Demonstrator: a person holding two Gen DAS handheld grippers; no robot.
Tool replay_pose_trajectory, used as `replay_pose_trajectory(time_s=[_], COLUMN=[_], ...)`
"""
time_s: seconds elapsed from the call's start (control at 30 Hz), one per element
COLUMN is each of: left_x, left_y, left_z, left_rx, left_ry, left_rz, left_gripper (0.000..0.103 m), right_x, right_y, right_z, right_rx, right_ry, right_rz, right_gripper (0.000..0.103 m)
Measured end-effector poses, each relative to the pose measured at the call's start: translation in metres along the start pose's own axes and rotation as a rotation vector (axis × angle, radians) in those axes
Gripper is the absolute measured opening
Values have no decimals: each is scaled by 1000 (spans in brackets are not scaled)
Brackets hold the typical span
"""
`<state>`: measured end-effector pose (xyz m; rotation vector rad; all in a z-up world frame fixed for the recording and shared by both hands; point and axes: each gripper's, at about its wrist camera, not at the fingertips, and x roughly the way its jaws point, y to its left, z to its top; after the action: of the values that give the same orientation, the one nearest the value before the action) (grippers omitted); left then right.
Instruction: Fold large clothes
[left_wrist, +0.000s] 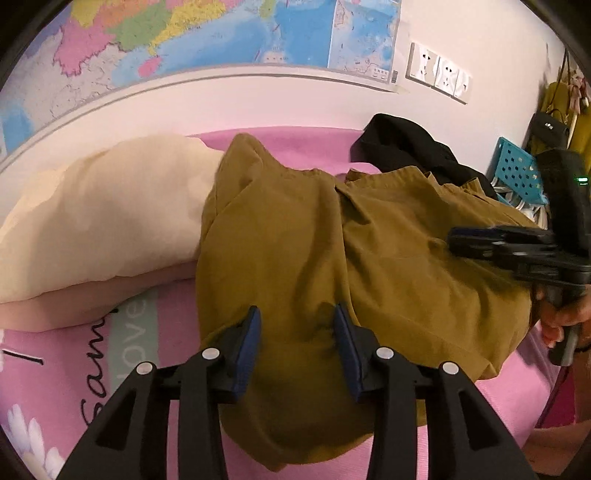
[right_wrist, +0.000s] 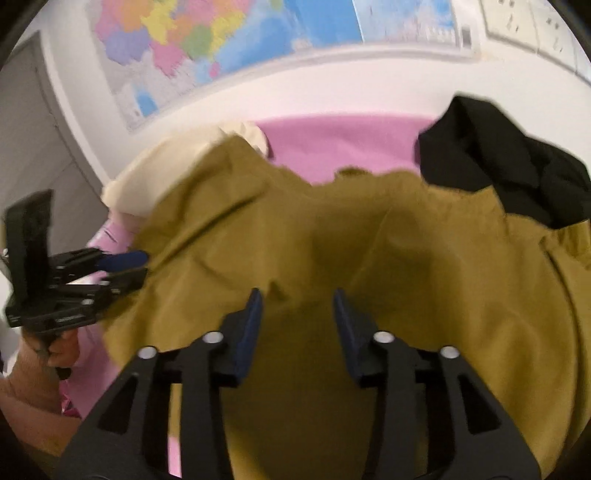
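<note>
A large mustard-brown garment (left_wrist: 332, 258) lies crumpled on a pink bed sheet (left_wrist: 303, 147); it also fills the right wrist view (right_wrist: 369, 240). My left gripper (left_wrist: 297, 321) is open, its blue-padded fingers spread just above the garment's near part, holding nothing. My right gripper (right_wrist: 297, 306) is open over the cloth too, and it shows at the right edge of the left wrist view (left_wrist: 480, 240). The left gripper shows at the left of the right wrist view (right_wrist: 125, 266), at the garment's left edge.
A cream pillow (left_wrist: 103, 214) lies left of the garment, partly under it. A black garment (left_wrist: 406, 147) lies at the back right. A blue perforated basket (left_wrist: 517, 173) stands right. A wall map (left_wrist: 221, 33) and sockets (left_wrist: 439, 70) are behind.
</note>
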<state>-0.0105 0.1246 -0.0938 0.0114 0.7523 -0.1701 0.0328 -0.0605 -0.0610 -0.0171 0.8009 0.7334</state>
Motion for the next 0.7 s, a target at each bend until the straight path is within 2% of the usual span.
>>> replay_pose_trajectory(time_s=[0.1,0.23,0.37,0.43,0.5,0.57,0.63,0.7], left_x=[-9,-13,-3,3,11,18,20,19], left_y=[-5,-12,-19,-19,-17,-12,-8,-9], left_z=[-1,5,8,7,6,6,8,9], left_rx=[3,6,11,7,0,-31,-61,-62], left_ry=[-15,-35,-21,-1,12,21,24,28], left_rz=[7,-11,-18,-14,-11,-37,-54,-45], left_gripper=[40,48,48,49,53,56,56,56], right_x=[-26,-55,-61,-56,-47,-40,-42,-50], right_y=[-7,-34,-62,-75,-89,-94,-91,-86], right_z=[-2,-9,-18,-23,-28,-30,-28,-28], right_rx=[29,101,183,201,232,249,241,240], right_ry=[-49,-89,-96,-88,-58,-59,-59,-73], right_rz=[20,-15,-64,-115,-150,-148,-158,-144], right_gripper=[47,49,51,47,36,36,38,47])
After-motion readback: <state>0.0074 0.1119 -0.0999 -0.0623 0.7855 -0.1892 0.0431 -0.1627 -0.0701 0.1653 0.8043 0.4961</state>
